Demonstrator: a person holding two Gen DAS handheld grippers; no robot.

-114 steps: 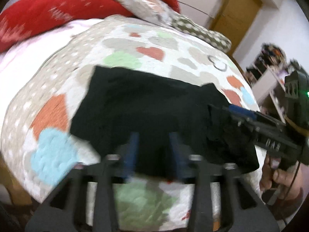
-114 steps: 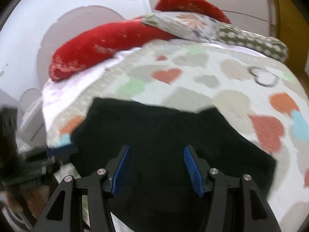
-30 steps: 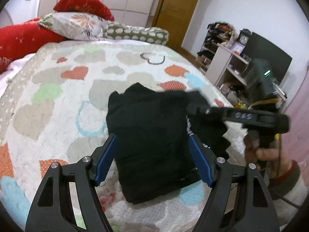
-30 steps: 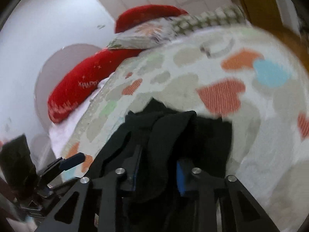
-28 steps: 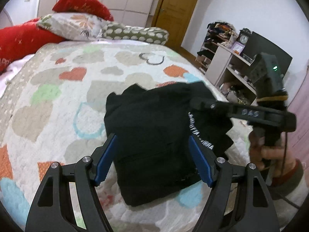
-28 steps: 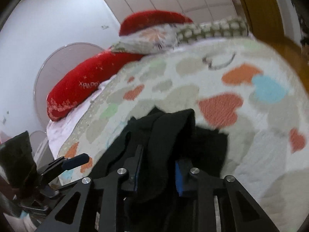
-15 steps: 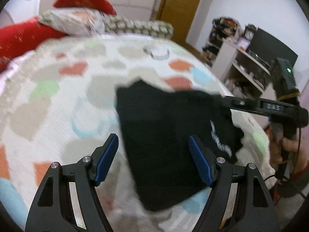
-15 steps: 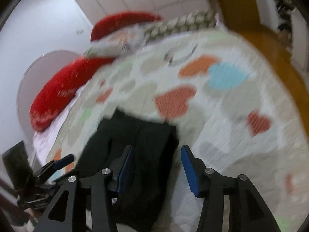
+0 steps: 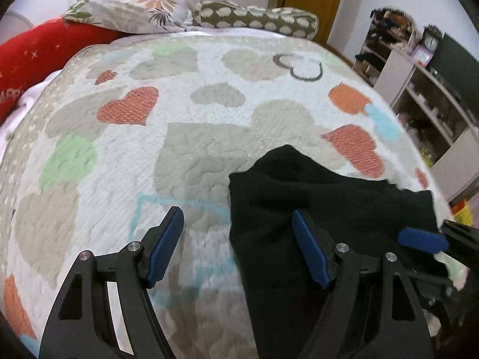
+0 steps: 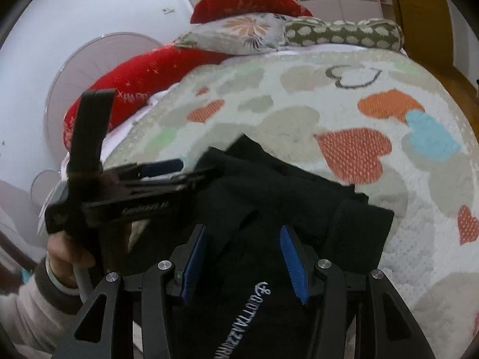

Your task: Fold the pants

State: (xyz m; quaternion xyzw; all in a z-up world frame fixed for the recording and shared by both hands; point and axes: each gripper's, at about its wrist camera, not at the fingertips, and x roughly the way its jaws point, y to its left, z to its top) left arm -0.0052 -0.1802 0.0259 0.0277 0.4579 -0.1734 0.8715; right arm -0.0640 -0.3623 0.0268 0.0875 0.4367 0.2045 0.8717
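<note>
The black pants [image 9: 329,203] lie folded in a thick bundle on the heart-patterned bedspread [image 9: 209,104], near its right edge. My left gripper [image 9: 239,239] is open and straddles the bundle's left edge: one finger over the quilt, the other over the cloth. In the right wrist view the pants [image 10: 299,197] show white lettering [image 10: 239,323] close to the camera. My right gripper [image 10: 244,260] stands open just above them, its pads not pressing the cloth. The left gripper [image 10: 185,170] reaches in from the left, held by a hand [image 10: 69,254].
Red pillows [image 9: 30,59], a floral pillow [image 9: 134,9] and a dotted one [image 9: 254,21] line the head of the bed. Shelves [image 9: 419,89] and a wooden door [image 9: 311,0] stand to the right. A round fan [image 10: 89,68] is beside the bed on the left.
My right gripper was shut on a raised fold of the pants; it has let go and opened, and the fold now lies on the bundle. My left gripper has shifted left and lower.
</note>
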